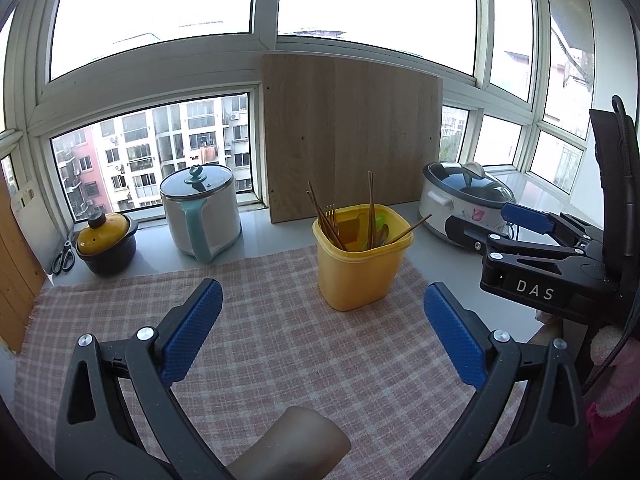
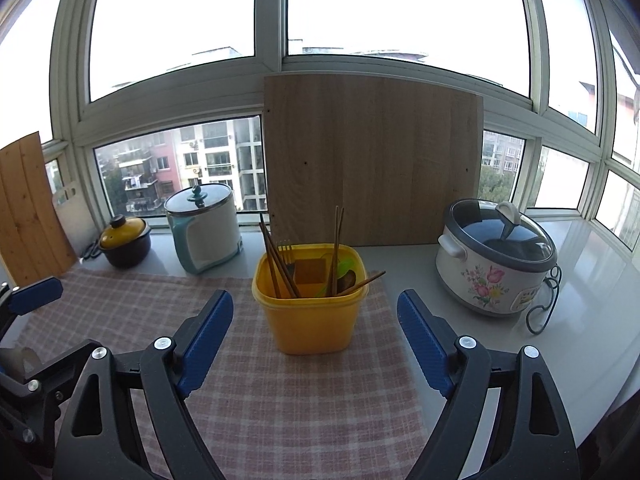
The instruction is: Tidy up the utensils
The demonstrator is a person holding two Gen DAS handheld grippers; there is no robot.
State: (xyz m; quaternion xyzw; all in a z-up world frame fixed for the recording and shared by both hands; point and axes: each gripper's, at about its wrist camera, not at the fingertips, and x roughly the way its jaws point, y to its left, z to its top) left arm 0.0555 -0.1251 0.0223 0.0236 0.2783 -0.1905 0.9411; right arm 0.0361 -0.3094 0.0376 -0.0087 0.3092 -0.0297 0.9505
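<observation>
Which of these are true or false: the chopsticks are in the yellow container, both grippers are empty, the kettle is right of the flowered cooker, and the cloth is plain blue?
1. Chopsticks stand in the yellow container. True.
2. The left gripper and right gripper hold nothing. True; both are open.
3. The kettle sits right of the flowered cooker. False; it sits left of it.
4. The cloth is plain blue. False; it is pink checked.
</observation>
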